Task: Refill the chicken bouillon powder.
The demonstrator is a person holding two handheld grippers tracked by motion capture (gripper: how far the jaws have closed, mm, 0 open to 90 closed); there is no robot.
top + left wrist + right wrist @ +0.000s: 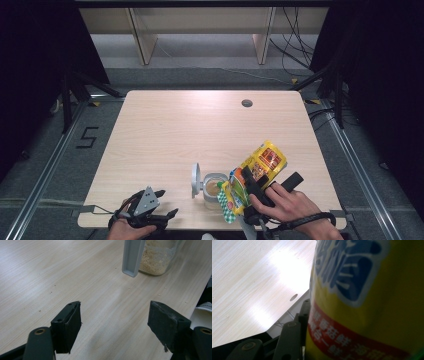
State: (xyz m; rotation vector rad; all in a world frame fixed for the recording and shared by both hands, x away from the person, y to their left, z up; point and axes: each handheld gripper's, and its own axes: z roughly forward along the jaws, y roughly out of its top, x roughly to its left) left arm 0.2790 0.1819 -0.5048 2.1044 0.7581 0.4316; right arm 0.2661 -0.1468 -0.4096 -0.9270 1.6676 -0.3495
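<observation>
Bag: yellow w/ red band, blue-white lettering, green-white check at end by jar. Jar clear, tan grains; lid grey.

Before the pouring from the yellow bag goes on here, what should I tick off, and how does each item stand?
1. Right gripper clamped on the yellow bag: ok.
2. Jar upright, lid swung open: ok.
3. Bag's lower end above the jar mouth: cannot tell.
4. Left gripper open, holding nothing, apart from the jar: ok.
5. Room left in the jar above the crumbs: ok.
</observation>
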